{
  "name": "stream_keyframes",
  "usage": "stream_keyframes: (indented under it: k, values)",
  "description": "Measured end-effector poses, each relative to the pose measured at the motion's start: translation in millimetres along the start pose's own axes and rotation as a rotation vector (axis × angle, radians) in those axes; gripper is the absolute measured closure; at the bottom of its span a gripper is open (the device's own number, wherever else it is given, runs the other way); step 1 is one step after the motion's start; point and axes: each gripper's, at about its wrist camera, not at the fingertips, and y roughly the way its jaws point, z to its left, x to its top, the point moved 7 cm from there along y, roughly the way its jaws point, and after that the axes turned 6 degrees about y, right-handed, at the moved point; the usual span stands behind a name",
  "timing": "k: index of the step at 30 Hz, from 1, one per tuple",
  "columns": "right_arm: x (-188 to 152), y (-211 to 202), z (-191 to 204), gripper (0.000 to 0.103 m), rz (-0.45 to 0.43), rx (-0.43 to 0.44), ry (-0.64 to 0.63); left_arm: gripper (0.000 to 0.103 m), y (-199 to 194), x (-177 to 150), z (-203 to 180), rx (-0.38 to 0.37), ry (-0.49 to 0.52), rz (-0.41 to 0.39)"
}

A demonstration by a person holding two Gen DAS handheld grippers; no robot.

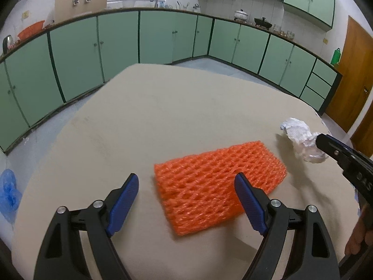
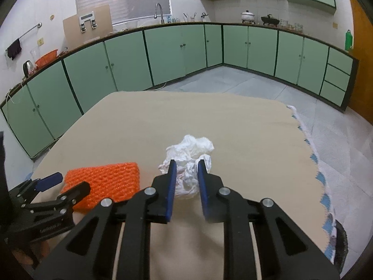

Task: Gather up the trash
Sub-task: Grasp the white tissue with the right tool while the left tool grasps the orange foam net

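An orange foam net sleeve [image 1: 216, 186] lies flat on the beige table [image 1: 163, 116]. My left gripper [image 1: 186, 179] is open just above it, its right finger over the net, its left finger over bare table. A crumpled white paper ball [image 2: 188, 161] lies to the right of the net. My right gripper [image 2: 187, 165] is shut on the paper ball, with the paper squeezed between its blue pads. In the left wrist view the paper ball [image 1: 300, 137] and the right gripper's finger [image 1: 326, 142] show at the right edge. The net also shows in the right wrist view [image 2: 105, 179].
Green kitchen cabinets [image 1: 116, 46] run around the room beyond the table. A blue plastic bag [image 1: 9, 191] lies on the floor at the left. The table's right edge has a white and blue fringe [image 2: 312, 158]. A wooden door [image 1: 349, 74] stands at the right.
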Motion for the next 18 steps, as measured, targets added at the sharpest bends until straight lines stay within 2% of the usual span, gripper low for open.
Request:
stream_keyframes:
  k: [5, 11, 14, 15, 18]
  values:
    - [-2.9, 2.5, 4.4, 0.085, 0.005, 0.000, -0.003, 0.025, 5.5, -5.4, -3.9, -0.036, -0.016, 0.030]
    - [-11.2, 11.0, 4.8, 0.085, 0.042, 0.006, 0.006, 0.055, 2.5, -7.2, -2.6, -0.039, -0.001, 0.023]
    - [-14.3, 13.2, 7.1, 0.085, 0.053, 0.008, -0.001, 0.076, -2.5, -6.8, -1.7, -0.039, -0.001, 0.000]
    - [-14.5, 12.8, 7.5, 0.085, 0.054, 0.009, -0.003, 0.089, -4.9, -6.1, -1.5, -0.042, -0.002, -0.010]
    - [-16.4, 9.2, 6.2, 0.085, 0.050, 0.014, -0.004, 0.094, -9.1, -5.0, -4.3, -0.056, -0.001, -0.026]
